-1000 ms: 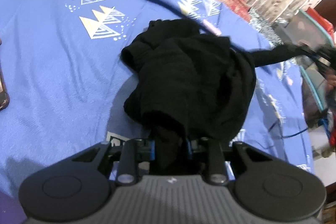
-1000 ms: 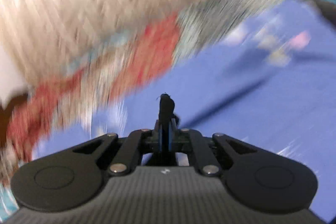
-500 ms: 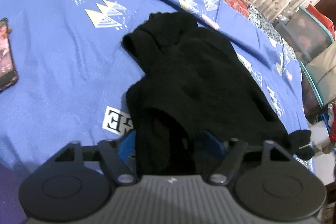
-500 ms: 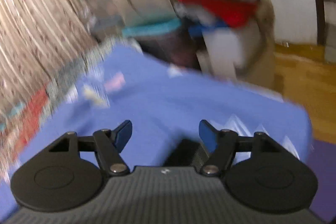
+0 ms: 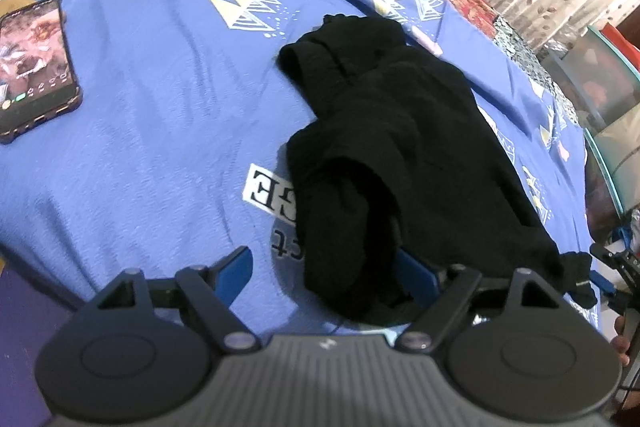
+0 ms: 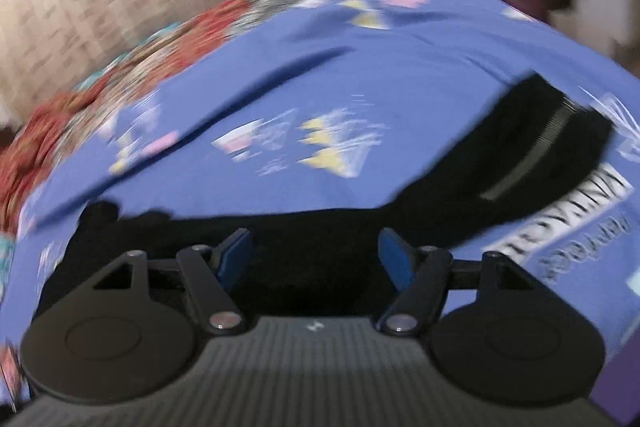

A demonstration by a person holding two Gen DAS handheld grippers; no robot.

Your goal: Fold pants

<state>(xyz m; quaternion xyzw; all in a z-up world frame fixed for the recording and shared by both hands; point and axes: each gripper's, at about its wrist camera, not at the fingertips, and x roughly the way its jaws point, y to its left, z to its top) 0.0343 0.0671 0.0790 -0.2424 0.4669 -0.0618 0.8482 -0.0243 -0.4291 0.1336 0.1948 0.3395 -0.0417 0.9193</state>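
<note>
Left wrist view: black pants [image 5: 400, 155] lie bunched on the blue bedsheet [image 5: 152, 115], near end between the left gripper's [image 5: 324, 267] opening jaws, unclamped.
Right gripper [image 6: 314, 253]: jaws apart over dark cloth, gripping nothing.
Handling: likely soft, light, floppy; will sag and drag.
Hold: probably the waistband [image 6: 524, 163] or a hem.
Count: one pants, one phone [image 5: 34, 63], two grippers.

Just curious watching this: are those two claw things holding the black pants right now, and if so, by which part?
Neither. The left gripper is opening over the crumpled pants; the right gripper stands open above them.
</note>
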